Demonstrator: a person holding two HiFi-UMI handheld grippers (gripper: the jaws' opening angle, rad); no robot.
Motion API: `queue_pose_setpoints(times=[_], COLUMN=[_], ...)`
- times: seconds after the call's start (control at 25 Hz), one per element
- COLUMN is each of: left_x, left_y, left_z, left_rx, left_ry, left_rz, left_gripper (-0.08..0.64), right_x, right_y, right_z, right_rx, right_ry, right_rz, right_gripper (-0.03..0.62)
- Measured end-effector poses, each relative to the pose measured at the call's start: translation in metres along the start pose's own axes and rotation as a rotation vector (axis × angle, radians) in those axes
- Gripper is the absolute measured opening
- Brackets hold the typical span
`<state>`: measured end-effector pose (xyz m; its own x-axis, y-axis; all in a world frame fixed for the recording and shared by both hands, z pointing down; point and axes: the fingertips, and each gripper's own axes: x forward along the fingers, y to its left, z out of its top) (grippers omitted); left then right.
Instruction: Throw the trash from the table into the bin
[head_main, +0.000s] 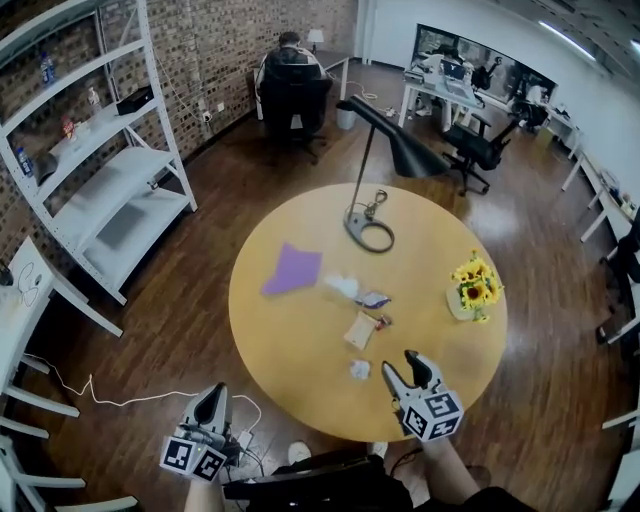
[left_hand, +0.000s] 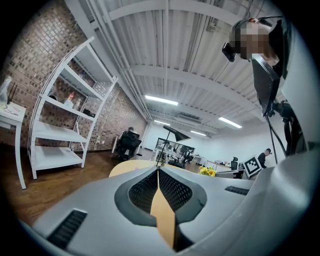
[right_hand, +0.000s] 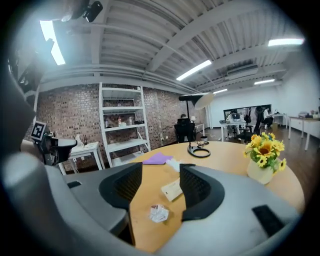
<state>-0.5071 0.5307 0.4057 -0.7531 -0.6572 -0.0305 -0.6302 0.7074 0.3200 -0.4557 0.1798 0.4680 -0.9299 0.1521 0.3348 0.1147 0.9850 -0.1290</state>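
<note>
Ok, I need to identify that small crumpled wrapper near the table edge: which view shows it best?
The right gripper view: the crumpled wrapper is seen close up, framed by the right gripper's open jaws. The head view shows the wrapper only as a small pale speck. The left gripper view does not show it.

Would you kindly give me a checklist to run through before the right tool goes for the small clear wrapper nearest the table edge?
1. Right tool jaws apart: ok.
2. Wrapper in line with the gap: ok.
3. Jaws around wrapper: not ok, tool short of it.
4. Card clear of wrapper: ok, lies apart, farther in.
5. Left tool shut and empty: ok.
6. Bin location: cannot tell.
</note>
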Motion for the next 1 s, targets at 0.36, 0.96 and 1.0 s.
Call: queue_pose_setpoints(times=[0.36,0.96,1.0], left_x=[0.037,0.043,0.04], left_y=[-0.017,-0.015,-0.014], left_z=[-0.049,-0.087,-0.087], left_rx=[-0.017,-0.11,-0.11], left_ry=[0.118,0.212,0.217], left_rz=[0.0,0.038,0.04], left_gripper=[0.017,0.016,0.016], right_x=[0.043,0.112,0.114], right_y=[-0.005,0.011,0.01], right_z=[-0.071,-0.16,-0.165], right_rx=[-0.028,-0.064,-0.067], right_ry=[0.19,0.425,0.438], right_rz=[0.045,0.054,0.037], right_gripper=[0.253,0.333,0.333])
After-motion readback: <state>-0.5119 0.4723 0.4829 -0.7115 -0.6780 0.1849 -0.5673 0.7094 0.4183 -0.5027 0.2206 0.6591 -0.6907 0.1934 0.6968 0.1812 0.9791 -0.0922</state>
